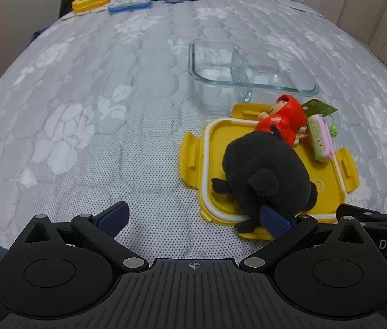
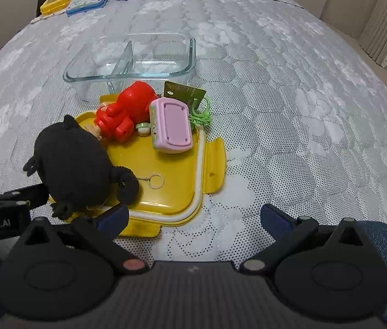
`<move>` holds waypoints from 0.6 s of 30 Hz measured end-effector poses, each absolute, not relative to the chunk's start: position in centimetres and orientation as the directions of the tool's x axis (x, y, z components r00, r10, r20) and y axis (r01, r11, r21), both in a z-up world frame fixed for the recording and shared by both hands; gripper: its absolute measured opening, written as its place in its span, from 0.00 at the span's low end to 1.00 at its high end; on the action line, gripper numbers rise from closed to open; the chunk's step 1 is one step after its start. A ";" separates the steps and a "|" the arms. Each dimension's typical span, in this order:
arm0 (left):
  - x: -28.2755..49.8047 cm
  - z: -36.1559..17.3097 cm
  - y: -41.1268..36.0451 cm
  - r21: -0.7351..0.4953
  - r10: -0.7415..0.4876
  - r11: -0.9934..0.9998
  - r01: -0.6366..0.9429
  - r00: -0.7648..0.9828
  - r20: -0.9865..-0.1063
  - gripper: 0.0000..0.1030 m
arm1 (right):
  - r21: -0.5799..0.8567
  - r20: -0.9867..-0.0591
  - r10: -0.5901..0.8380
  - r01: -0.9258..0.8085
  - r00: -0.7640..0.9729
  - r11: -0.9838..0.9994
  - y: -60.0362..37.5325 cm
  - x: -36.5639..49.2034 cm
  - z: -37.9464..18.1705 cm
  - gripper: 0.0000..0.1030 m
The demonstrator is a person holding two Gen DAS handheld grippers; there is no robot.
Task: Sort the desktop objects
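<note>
With both our left gripper (image 1: 193, 219) and right gripper (image 2: 193, 216) spread wide and empty, we judge the black plush toy (image 2: 75, 161), on the near left of the yellow lid (image 2: 177, 175), soft, light and best pinched across its round body.

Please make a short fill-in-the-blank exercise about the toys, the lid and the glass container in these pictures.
1. The black plush toy lies on the ____ lid.
2. The glass container has ____ compartments, both empty.
3. The figure beside the pink toy is ____ in colour.
4. Both the left gripper and the right gripper are ____.

Missing words: yellow; two; red; open
</note>
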State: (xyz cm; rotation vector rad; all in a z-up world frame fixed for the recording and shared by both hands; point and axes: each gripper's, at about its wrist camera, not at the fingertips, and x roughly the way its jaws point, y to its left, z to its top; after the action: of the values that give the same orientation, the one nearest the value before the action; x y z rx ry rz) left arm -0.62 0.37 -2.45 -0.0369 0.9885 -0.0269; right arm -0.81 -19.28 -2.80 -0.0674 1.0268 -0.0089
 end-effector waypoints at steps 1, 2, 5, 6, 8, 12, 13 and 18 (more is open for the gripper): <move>-0.6 -2.4 0.3 -0.042 -0.038 0.999 0.006 0.549 -0.835 1.00 | -0.055 -0.854 -0.035 -0.023 0.520 0.998 -19.3 -0.8 -2.7 1.00; -0.6 -2.4 0.3 -0.041 -0.037 0.999 0.005 0.549 -0.835 1.00 | -0.053 -0.853 -0.033 -0.022 0.521 0.998 -19.4 -0.8 -2.7 1.00; -0.6 -2.4 0.3 -0.039 -0.035 0.999 0.004 0.547 -0.836 1.00 | -0.053 -0.853 -0.033 -0.023 0.521 0.998 -19.3 -0.8 -2.6 1.00; -0.5 -2.4 0.4 -0.039 -0.035 0.999 0.004 0.547 -0.836 1.00 | -0.053 -0.853 -0.033 -0.023 0.521 0.998 -19.3 -0.8 -2.6 1.00; -0.5 -2.4 0.4 -0.040 -0.035 0.999 0.003 0.546 -0.837 1.00 | -0.054 -0.853 -0.034 -0.024 0.521 0.998 -19.3 -0.8 -2.6 1.00; -0.5 -2.4 0.5 -0.041 -0.036 0.999 0.004 0.546 -0.837 1.00 | -0.054 -0.852 -0.034 -0.023 0.522 0.998 -19.3 -0.8 -2.6 1.00; -0.6 -2.4 0.5 -0.041 -0.036 0.999 0.004 0.545 -0.837 1.00 | -0.054 -0.852 -0.034 -0.023 0.522 0.998 -19.3 -0.9 -2.6 1.00; -0.6 -2.4 0.5 -0.043 -0.039 0.999 0.004 0.544 -0.838 1.00 | -0.054 -0.853 -0.034 -0.024 0.521 0.998 -19.2 -0.9 -2.7 1.00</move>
State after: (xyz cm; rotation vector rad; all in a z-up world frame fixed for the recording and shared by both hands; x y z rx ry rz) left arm -0.58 0.52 -2.37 -0.0375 0.9949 -0.0254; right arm -0.85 -19.23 -2.66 -0.0613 1.0225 -0.0060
